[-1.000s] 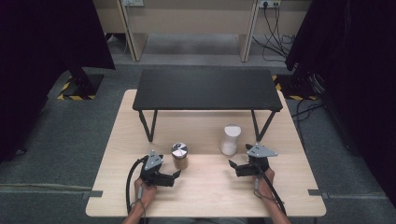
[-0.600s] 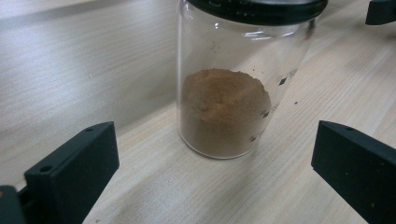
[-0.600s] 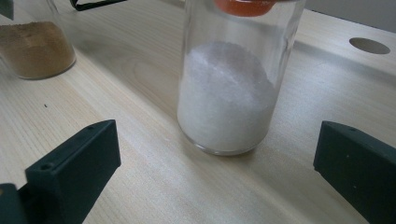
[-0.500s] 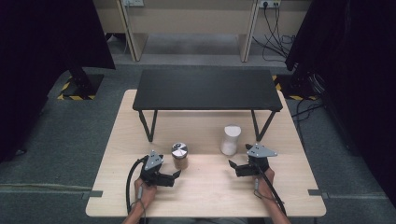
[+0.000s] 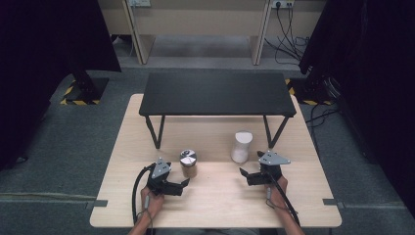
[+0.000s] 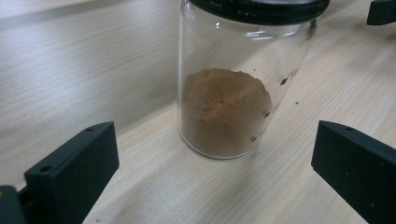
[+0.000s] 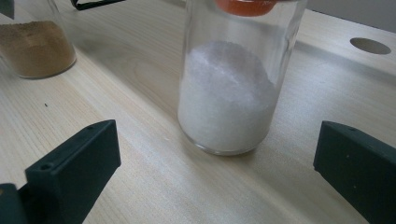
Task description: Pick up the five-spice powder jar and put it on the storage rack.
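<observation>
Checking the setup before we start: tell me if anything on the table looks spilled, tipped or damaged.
Nothing stands out. The jar of brown powder and the jar of white powder both stand upright and closed on the wooden table. A few dark specks lie beside the brown jar, nothing more. Both grippers are open, touching neither jar.

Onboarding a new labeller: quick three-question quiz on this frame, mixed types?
1. True or false: the left tool is shut on the brown powder jar.
2. What fills the jar ahead of the right tool? A) white powder B) brown powder C) water
3. Fill in: both jars stand on the wooden ___.

Key:
1. False; its jaws are spread, the jar untouched.
2. A, the white powder jar.
3. table.
</observation>
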